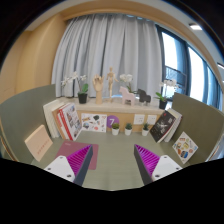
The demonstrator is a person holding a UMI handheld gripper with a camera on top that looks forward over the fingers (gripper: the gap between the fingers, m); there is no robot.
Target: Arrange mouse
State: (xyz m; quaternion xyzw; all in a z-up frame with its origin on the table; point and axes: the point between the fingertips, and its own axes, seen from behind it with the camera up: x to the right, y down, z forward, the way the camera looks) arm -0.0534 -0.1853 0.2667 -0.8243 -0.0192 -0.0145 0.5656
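claw: the claw (110,160) is sitting spread wide, with an empty gap between its two fingers, and it is pinching nothing.

pads: two purple-pink pads (76,155) are showing, one on each finger, and both are facing the bare gap.

mouse: no mouse is showing anywhere ahead of the claw, so I cannot tell where it is lying.

how the mouse will handle: I am guessing it is light, hard and a bit smooth, so it could be slipping out of a loose pinch.

where to take hold: I am thinking the two long sides, near the middle, are the best spots for the fingers to squeeze.

table: a green-grey table (112,150) is lying under the claw and running on ahead of it.

books to the left: about three books (62,120) are leaning up, ahead of the left finger.

books to the right: two picture books (166,124) are leaning up, ahead of the right finger.

little pots: three small plant pots (127,129) are standing in a row, well beyond the gap.

shelf: a low shelf (120,103) is running along behind the pots.

flowers: two white flower plants (79,88) are standing on it, one at each end.

curtain: one pale curtain (105,50) is hanging far beyond everything.
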